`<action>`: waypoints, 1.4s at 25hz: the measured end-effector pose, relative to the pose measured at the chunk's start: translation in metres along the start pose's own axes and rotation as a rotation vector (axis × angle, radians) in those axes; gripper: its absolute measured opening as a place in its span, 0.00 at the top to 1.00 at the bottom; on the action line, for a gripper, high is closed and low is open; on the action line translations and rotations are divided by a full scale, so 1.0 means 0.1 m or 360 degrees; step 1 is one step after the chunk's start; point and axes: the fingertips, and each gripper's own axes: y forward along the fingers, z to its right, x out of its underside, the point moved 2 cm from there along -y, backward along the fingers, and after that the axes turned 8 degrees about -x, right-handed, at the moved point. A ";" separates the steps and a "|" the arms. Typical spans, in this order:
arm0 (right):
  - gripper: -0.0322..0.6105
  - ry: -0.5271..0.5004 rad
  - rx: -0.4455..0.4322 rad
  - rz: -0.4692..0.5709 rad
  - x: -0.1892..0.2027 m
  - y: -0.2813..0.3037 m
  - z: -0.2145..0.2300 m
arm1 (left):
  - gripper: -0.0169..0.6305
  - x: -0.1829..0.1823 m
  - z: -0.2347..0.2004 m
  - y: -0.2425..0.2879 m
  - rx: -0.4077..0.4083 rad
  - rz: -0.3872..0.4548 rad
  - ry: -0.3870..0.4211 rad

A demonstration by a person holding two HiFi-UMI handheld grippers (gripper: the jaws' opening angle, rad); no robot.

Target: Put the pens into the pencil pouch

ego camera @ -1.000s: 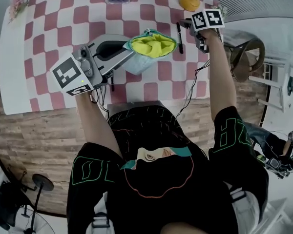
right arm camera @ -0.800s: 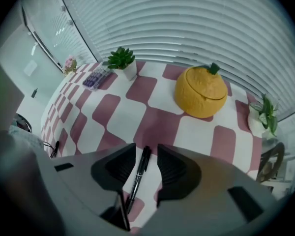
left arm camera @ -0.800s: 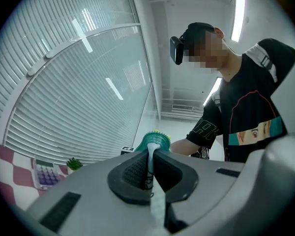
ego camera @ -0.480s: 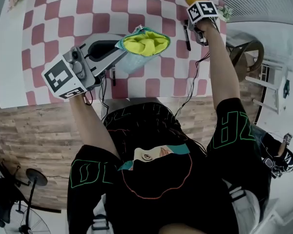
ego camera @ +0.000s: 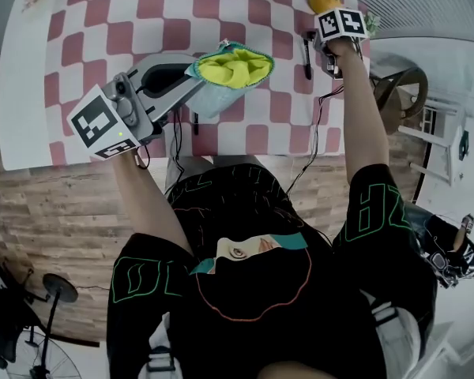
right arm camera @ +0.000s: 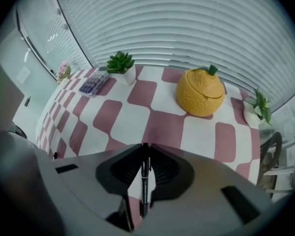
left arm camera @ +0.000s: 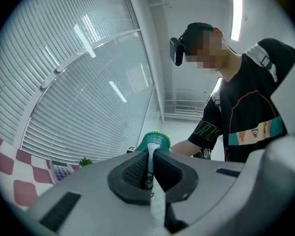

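Where the right gripper [right arm camera: 144,150] points down at the checkered table [right arm camera: 162,127], its jaws have just been closing and now pinch a black pen [right arm camera: 144,181]. Beyond it stand an orange pot [right arm camera: 200,92] and a potted plant [right arm camera: 121,64], with open cloth between them. The left gripper [left arm camera: 150,163], well to the left, is clamped tight on the pencil pouch [left arm camera: 154,140].

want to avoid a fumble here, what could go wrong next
The right gripper has just been closing on the thin black pen between its pads; so slim a thing could slip or swing when lifted.
The left gripper pinches only one edge of the pale blue fabric pouch with yellow lining, so its mouth might sag shut.
The orange fruit-shaped jar stands near the right gripper and could get bumped.
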 end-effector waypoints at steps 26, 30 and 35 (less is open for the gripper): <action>0.86 -0.0445 -0.0216 0.1150 -0.74 -1.22 -2.07 | 0.97 -0.76 0.08 -0.90 -0.0126 0.0051 0.0358; 0.86 -0.0457 -0.0296 0.1385 -0.86 -1.58 -2.39 | 0.97 -0.88 0.09 -0.96 -0.0158 0.0058 0.0416; 0.86 -0.0513 -0.0361 0.1589 -0.88 -1.99 -2.76 | 0.97 -0.93 0.13 -1.02 -0.0195 0.0062 0.0443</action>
